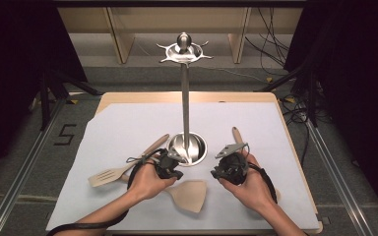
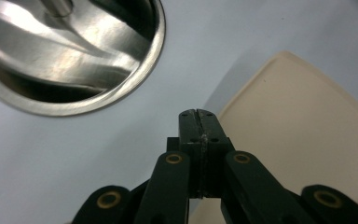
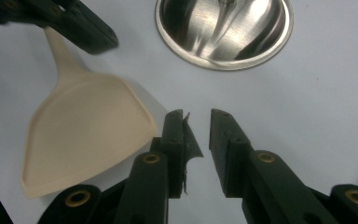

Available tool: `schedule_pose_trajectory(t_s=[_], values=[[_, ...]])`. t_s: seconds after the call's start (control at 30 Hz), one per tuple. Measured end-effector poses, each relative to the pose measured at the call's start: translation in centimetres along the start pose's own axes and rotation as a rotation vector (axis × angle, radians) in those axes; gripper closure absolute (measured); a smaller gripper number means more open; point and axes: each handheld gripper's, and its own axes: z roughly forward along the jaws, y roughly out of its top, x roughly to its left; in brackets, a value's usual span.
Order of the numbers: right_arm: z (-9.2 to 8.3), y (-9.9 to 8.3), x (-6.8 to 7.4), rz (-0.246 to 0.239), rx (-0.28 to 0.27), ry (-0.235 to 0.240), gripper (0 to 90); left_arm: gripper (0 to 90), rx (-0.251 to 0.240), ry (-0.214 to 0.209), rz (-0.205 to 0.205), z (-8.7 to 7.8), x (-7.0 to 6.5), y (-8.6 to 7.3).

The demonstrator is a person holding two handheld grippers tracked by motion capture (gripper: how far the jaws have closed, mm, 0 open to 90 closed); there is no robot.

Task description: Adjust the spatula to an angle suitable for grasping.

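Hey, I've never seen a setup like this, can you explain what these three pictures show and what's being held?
A person sits at a table covered by a white sheet. The high view looks down on it from above. Each hand grips a tool with two black jaws: the left hand-held gripper and the right hand-held gripper. The other two pictures come from cameras riding on them. On the sheet stand a steel utensil rack, a slotted wooden spatula, a wooden turner and another wooden handle. The left jaws are shut on nothing; the right stand slightly apart, holding nothing.
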Motion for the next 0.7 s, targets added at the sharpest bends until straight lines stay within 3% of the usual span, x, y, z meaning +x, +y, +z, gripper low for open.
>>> schedule_pose_trajectory(t_s=[0.1,0.17,0.3,0.37,0.4,0.47,0.57,0.63,0.7], values=[[0.0,-0.2,-0.3,-0.004,0.001,0.000,76.3,89.2,0.033,0.029,-0.021,1.4,-0.1,0.1],[0.1,-0.3,-0.4,-0.006,0.000,-0.002,76.2,89.2,0.050,0.021,-0.041,2.0,-0.3,-0.2],[0.1,-0.3,-0.4,0.003,0.004,-0.003,76.2,89.2,0.057,0.046,0.002,2.0,-0.8,-0.2],[0.1,-0.2,-0.4,0.004,0.005,0.000,76.1,89.2,0.042,0.024,-0.010,2.2,-1.2,-0.3],[0.1,-0.2,-0.3,0.005,0.005,0.002,76.0,89.2,0.060,0.034,0.010,2.1,-1.2,-0.2],[0.1,-0.1,-0.3,0.006,0.001,0.003,76.0,89.3,0.052,-0.028,-0.029,2.3,-1.8,-0.2],[0.1,-0.1,-0.5,0.016,-0.001,-0.003,75.9,89.2,0.061,-0.022,0.033,2.5,-3.0,0.2],[-0.1,-0.1,-0.6,0.030,-0.002,-0.006,75.9,89.2,0.050,-0.036,0.024,2.7,-3.4,0.3],[-0.1,-0.1,-0.7,0.025,-0.008,-0.005,76.0,89.2,0.049,-0.043,0.043,3.0,-4.0,0.7]])
